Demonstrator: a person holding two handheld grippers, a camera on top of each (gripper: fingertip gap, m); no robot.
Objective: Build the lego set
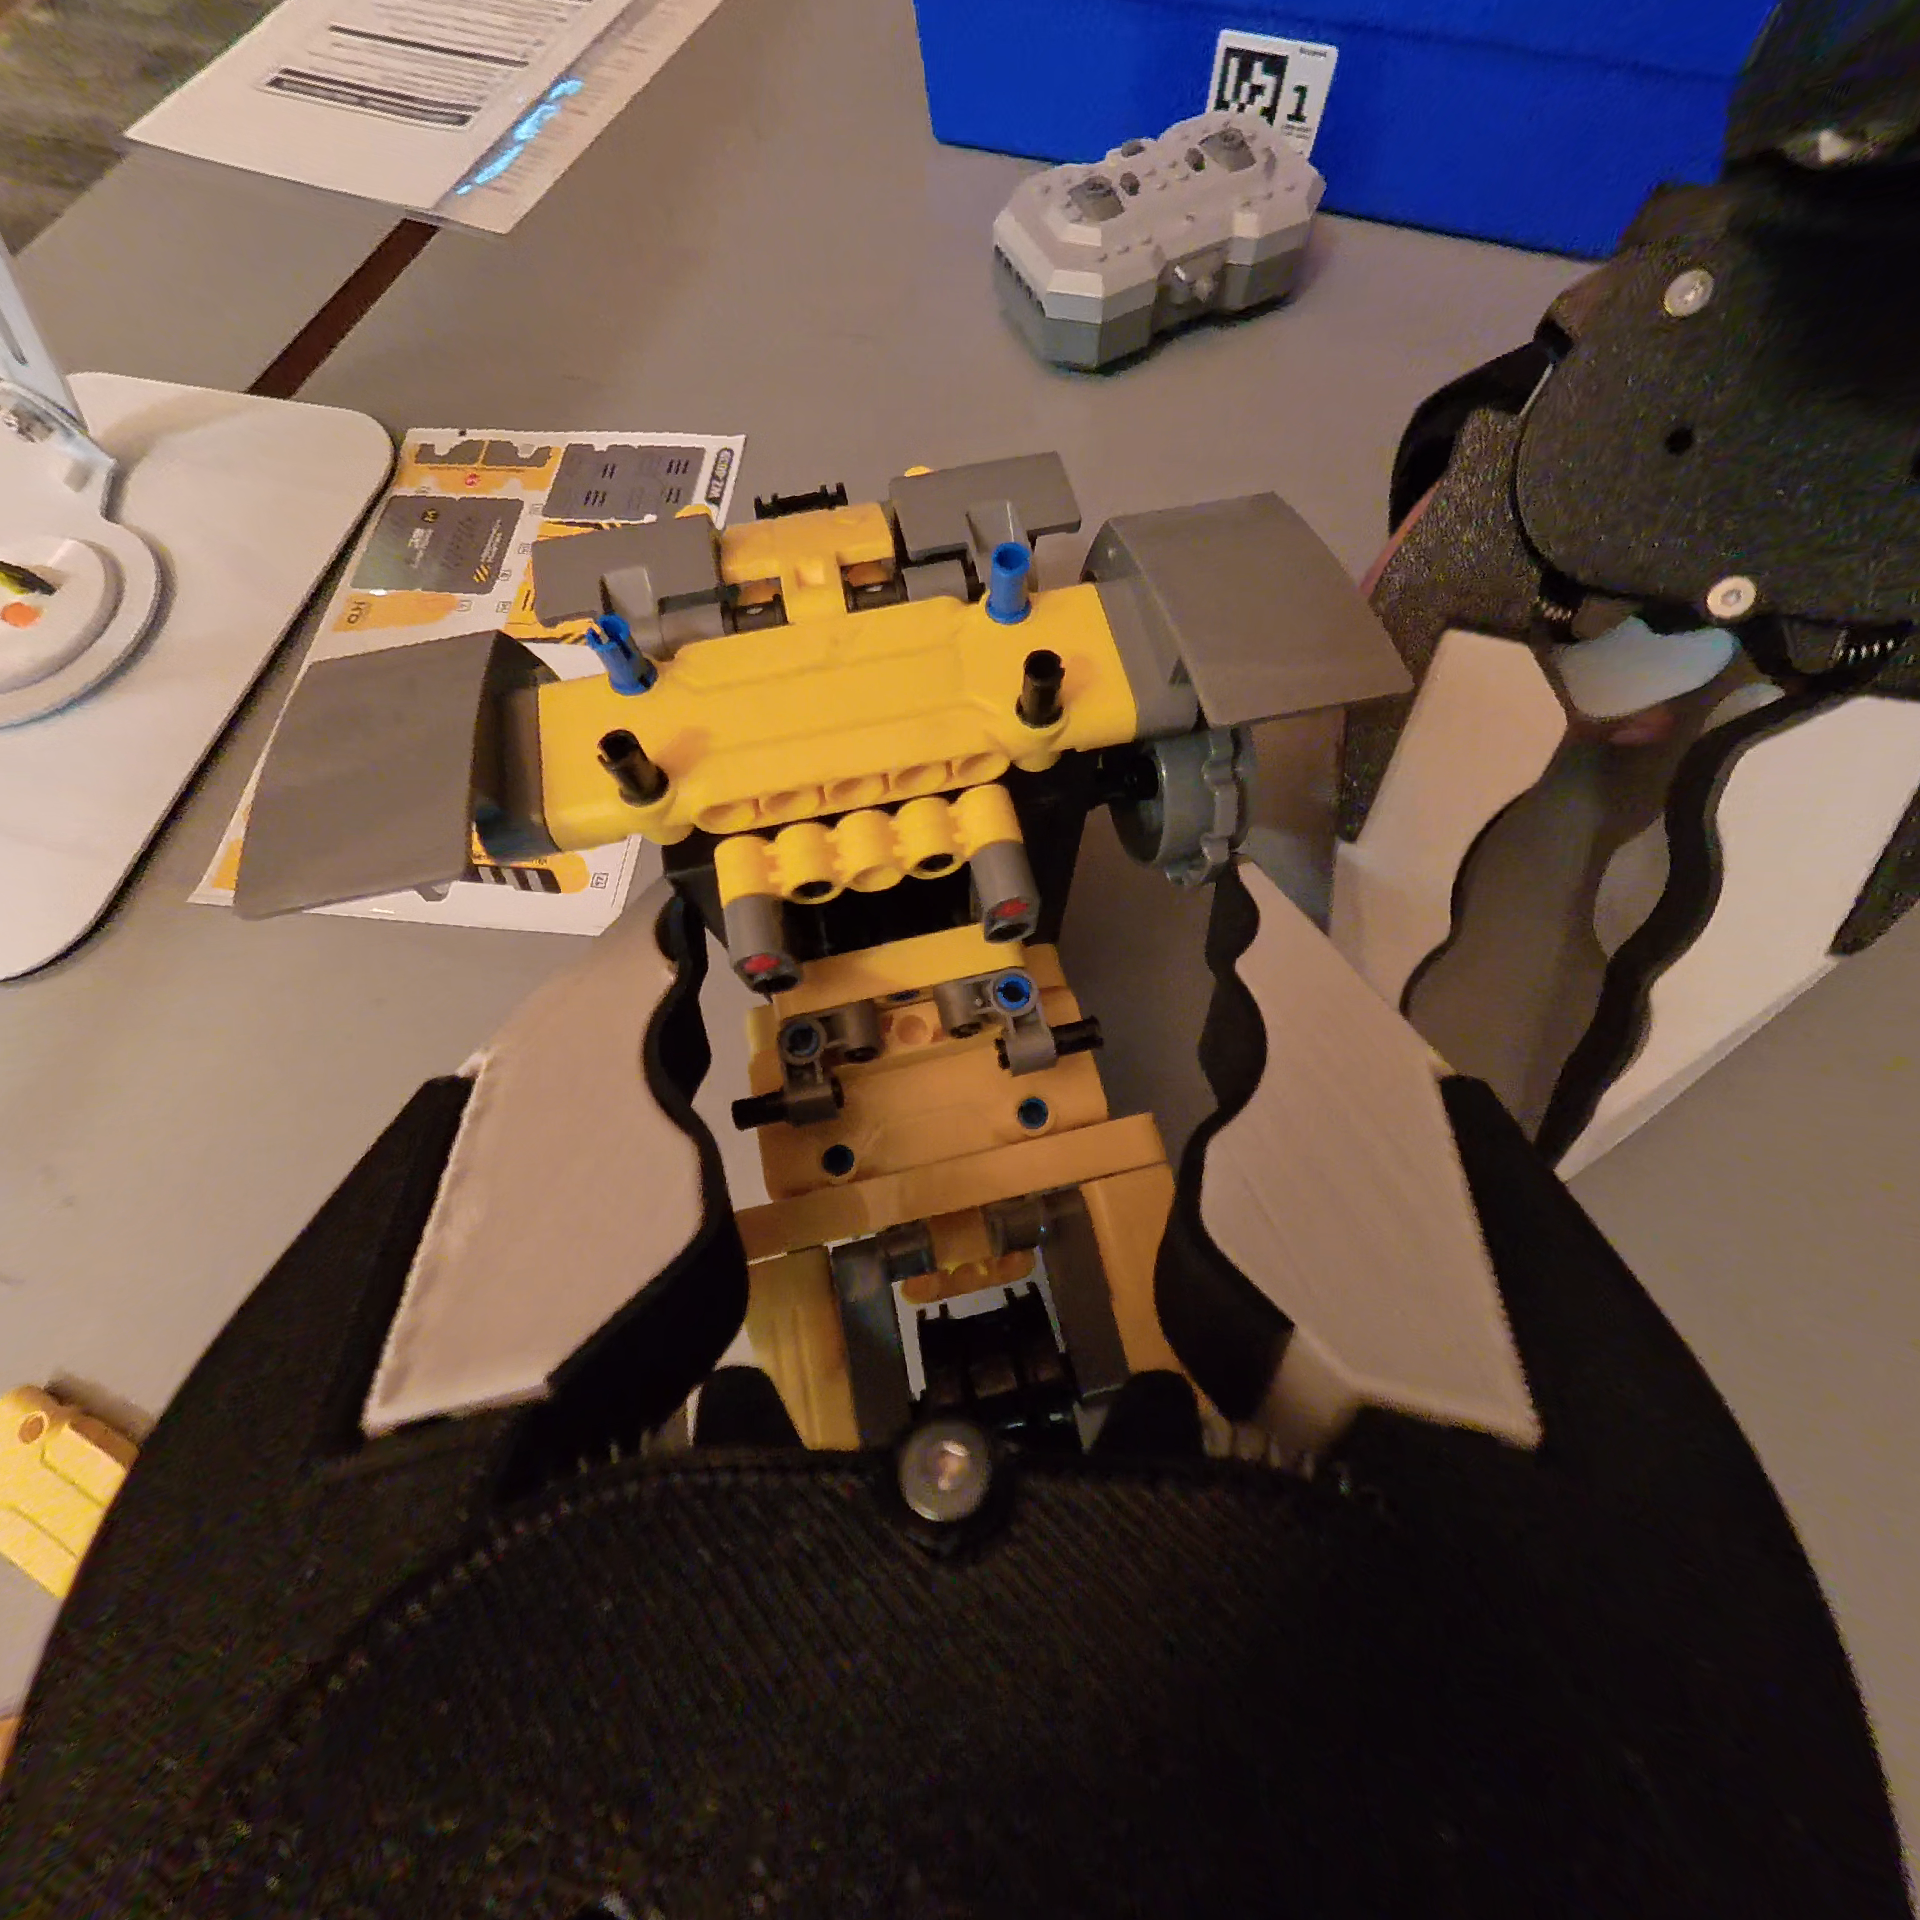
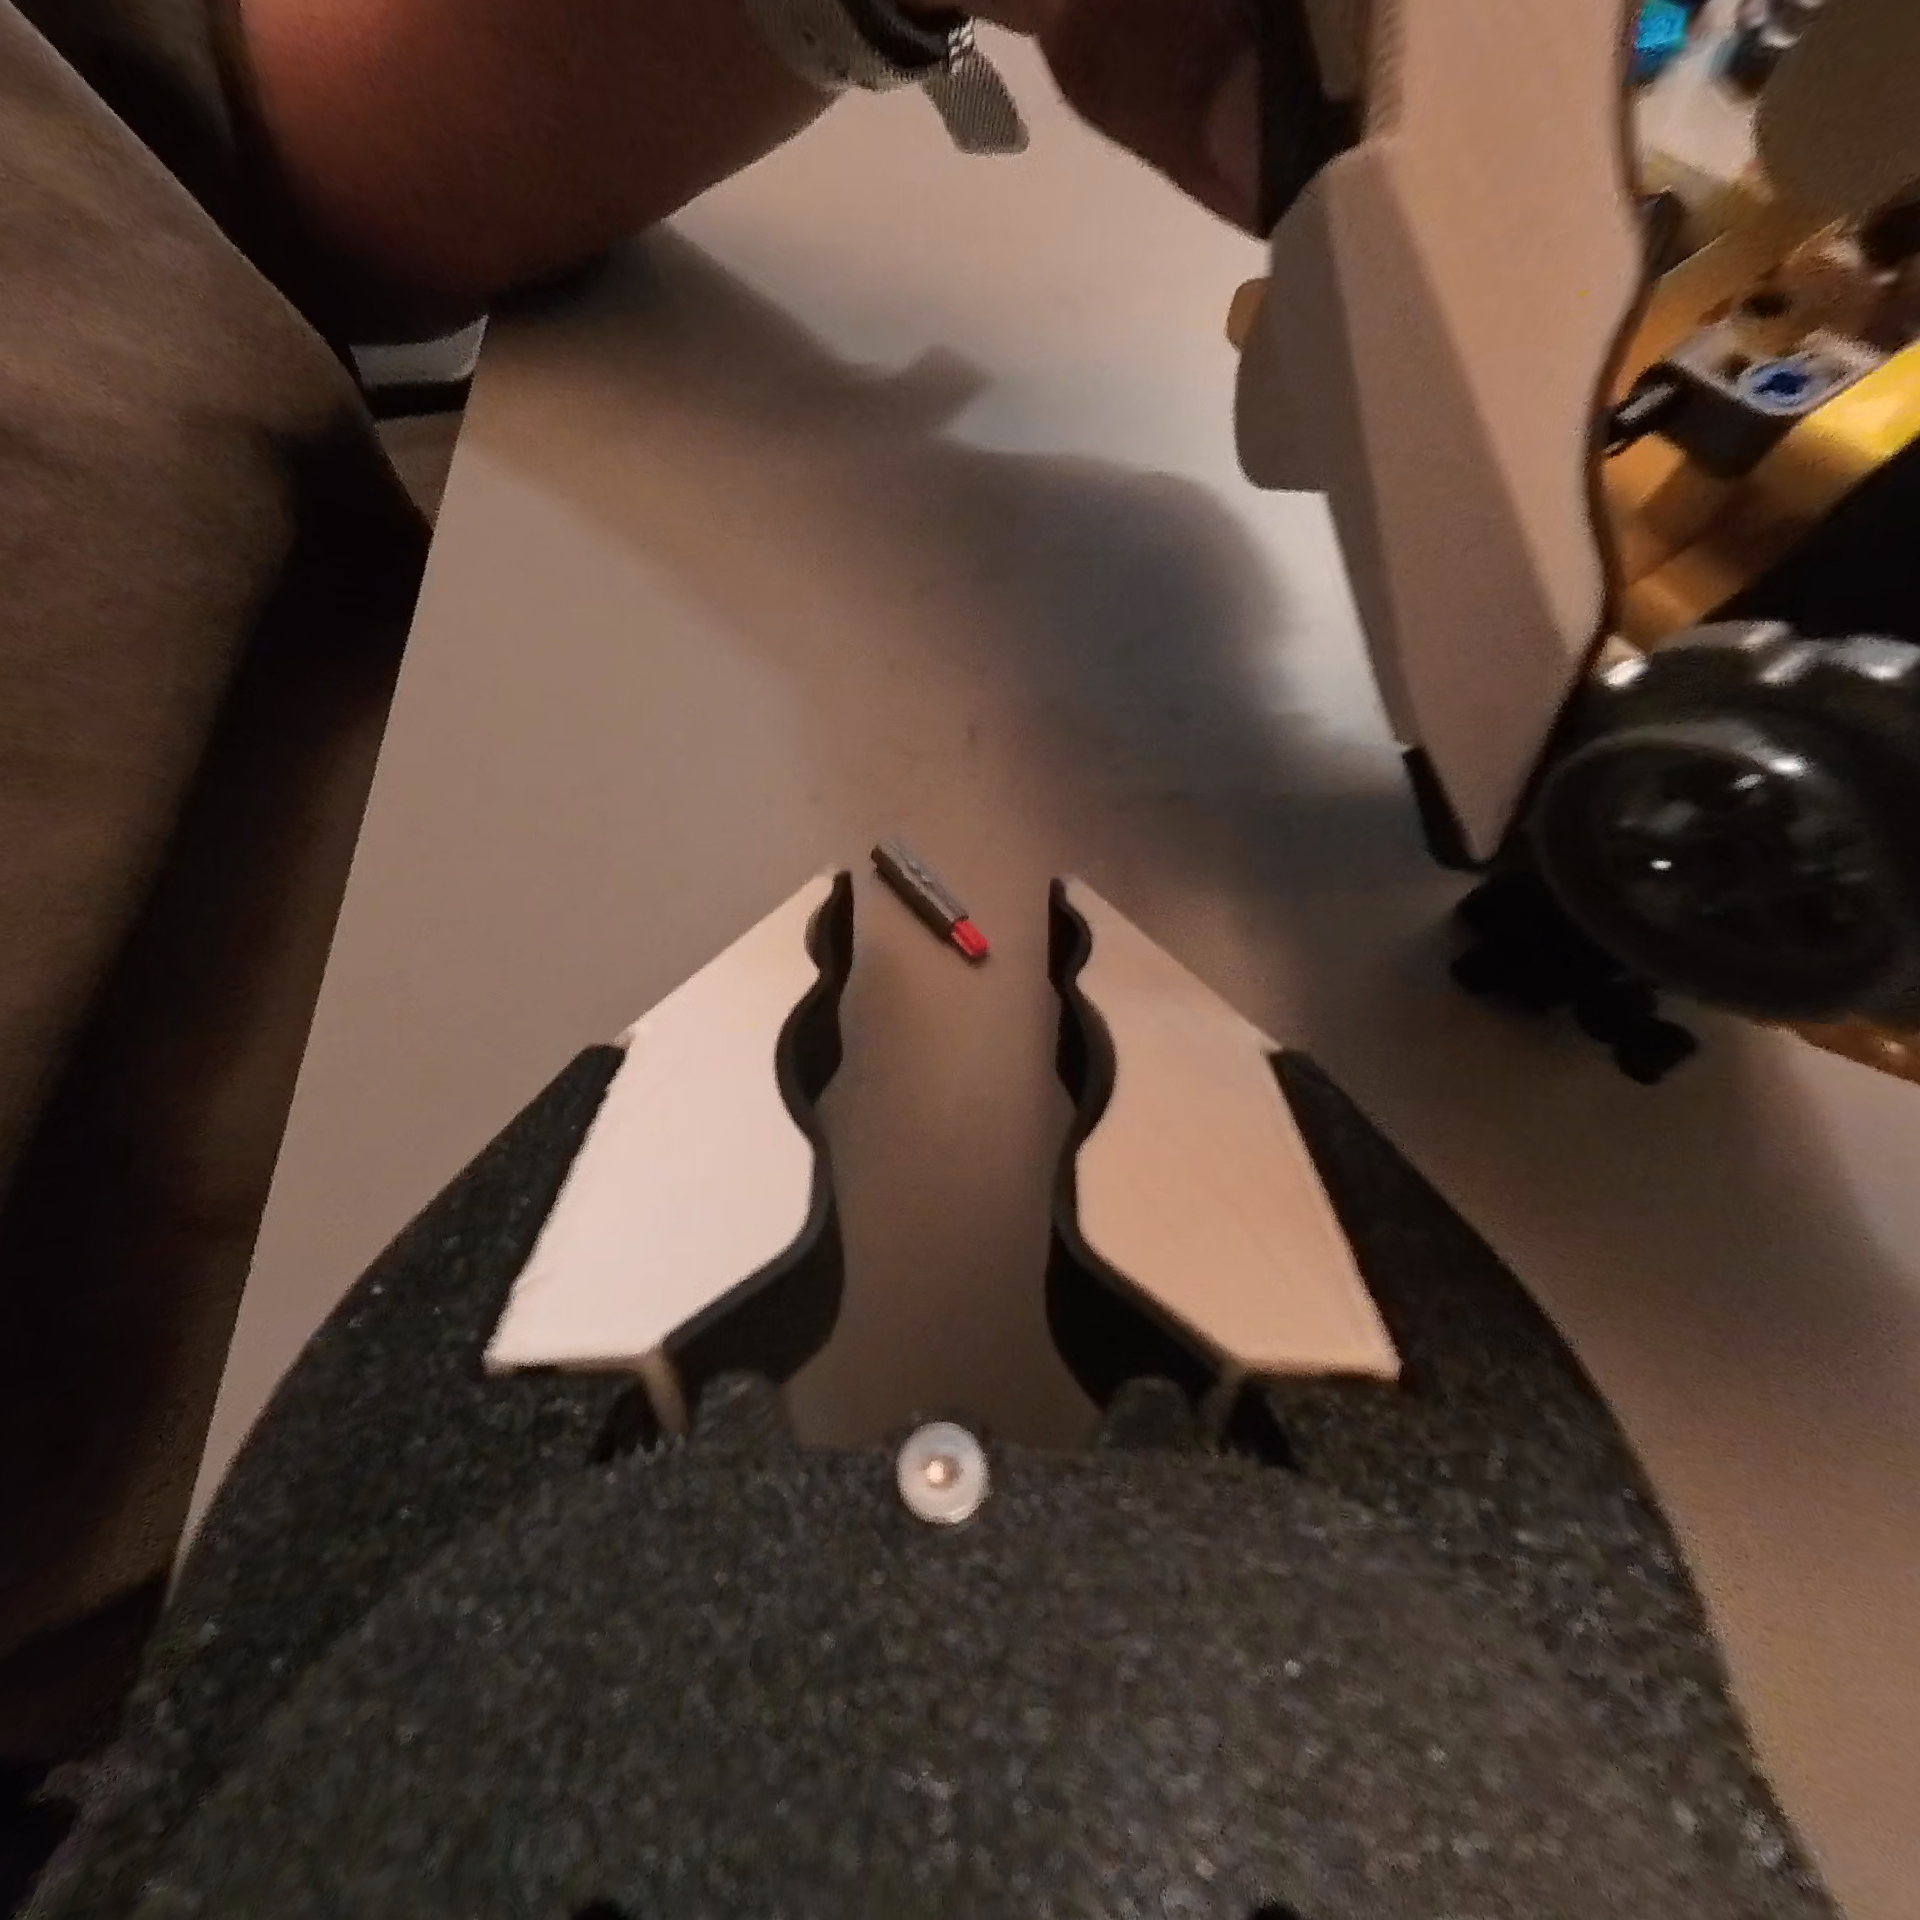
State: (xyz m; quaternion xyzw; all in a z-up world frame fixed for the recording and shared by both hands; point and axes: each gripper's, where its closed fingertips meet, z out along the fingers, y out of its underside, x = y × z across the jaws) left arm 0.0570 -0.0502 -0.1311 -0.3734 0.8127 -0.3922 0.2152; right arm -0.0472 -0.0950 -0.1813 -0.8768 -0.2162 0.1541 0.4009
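Note:
My left gripper (image 1: 956, 935) is shut on a yellow brick-built vehicle model (image 1: 831, 696) with grey mudguards, blue and black pins and a grey wheel hub. Its black pads press both sides of the model's body above the grey table (image 1: 831, 312). My right gripper (image 2: 948, 885) is open just above the table. A small grey pin with a red end (image 2: 930, 902) lies between its fingertips, touching neither. The right gripper also shows in the left wrist view (image 1: 1507, 1018), beside the model. The model (image 2: 1766, 343), its black tyre (image 2: 1725, 831) and a left finger (image 2: 1434, 416) show in the right wrist view.
A grey brick-built box with knobs (image 1: 1153, 239) sits before a blue bin (image 1: 1455, 104). A sticker sheet (image 1: 468, 520) lies under the model's left. A white stand base (image 1: 156, 644), printed papers (image 1: 416, 94) and a yellow part (image 1: 52, 1475) lie left. A person's arm (image 2: 468, 135) leans on the table.

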